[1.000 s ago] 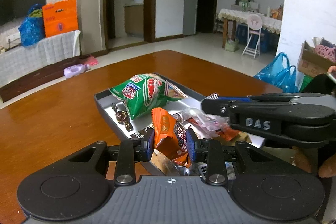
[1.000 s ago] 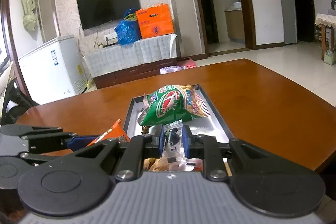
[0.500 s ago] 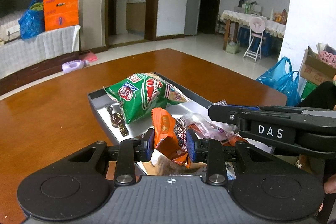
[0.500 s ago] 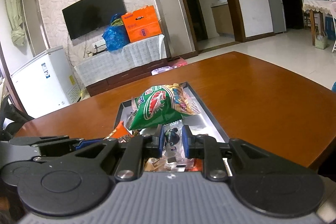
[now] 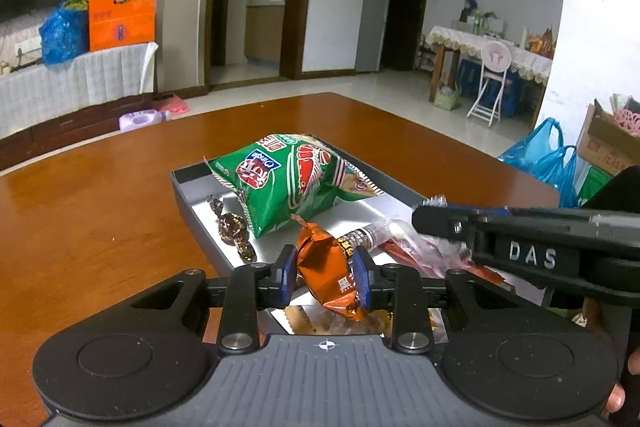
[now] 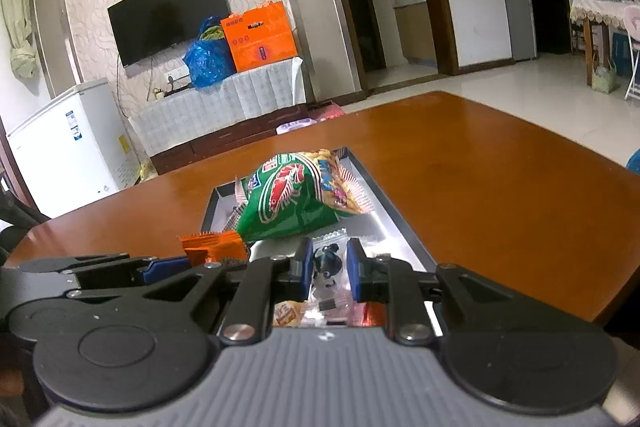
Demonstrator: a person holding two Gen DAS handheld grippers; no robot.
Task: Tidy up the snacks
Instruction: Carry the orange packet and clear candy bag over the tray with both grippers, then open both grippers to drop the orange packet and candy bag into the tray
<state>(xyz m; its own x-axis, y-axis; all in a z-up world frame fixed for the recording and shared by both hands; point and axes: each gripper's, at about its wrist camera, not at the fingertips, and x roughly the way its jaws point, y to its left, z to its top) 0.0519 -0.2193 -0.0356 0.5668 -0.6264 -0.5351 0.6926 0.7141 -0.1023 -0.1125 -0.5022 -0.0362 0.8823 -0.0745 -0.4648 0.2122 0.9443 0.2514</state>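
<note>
Left tongs pinching orange packet, right tongs pinching clear sachet above tray; slippery wrappers liable to slide free.

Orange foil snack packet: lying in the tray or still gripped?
Gripped. The orange foil snack packet sits pinched between the left gripper's blue pads, held above the grey metal tray, not lying on its floor.

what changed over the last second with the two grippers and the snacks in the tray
Both grippers sank a little toward the grey metal tray. The left gripper kept its jaws shut on the orange foil snack packet, the right gripper on the clear plastic packet with a dark print. Nothing was released. The green crisp bag and the dark wrapped candies lay as before.
</note>
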